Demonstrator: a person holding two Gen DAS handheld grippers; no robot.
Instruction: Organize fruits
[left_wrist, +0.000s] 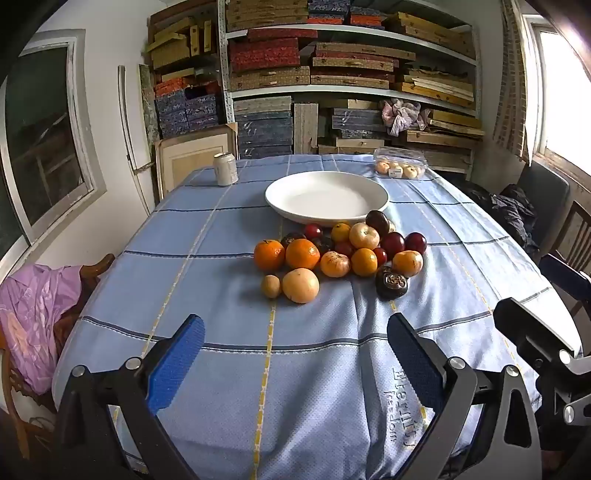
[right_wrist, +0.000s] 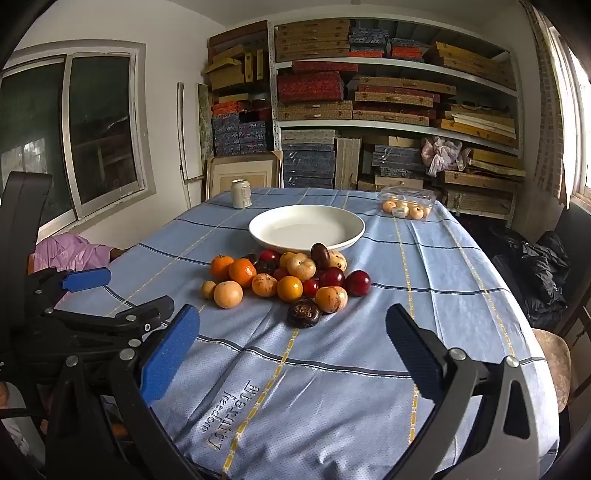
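Note:
A heap of fruit (left_wrist: 340, 254) lies on the blue checked tablecloth: oranges, pale round fruits, dark red plums and a dark brown fruit (left_wrist: 391, 283). It also shows in the right wrist view (right_wrist: 291, 282). An empty white plate (left_wrist: 327, 197) stands just behind the heap, also seen in the right wrist view (right_wrist: 306, 227). My left gripper (left_wrist: 295, 354) is open and empty, above the near part of the table, short of the fruit. My right gripper (right_wrist: 293, 339) is open and empty, beside it to the right.
A drink can (left_wrist: 225, 169) stands at the far left of the table. A clear plastic box of pale fruit (left_wrist: 400, 164) sits at the far right. Chairs stand at the left with a pink cloth (left_wrist: 33, 317) and at the right. Shelves of boxes fill the back wall.

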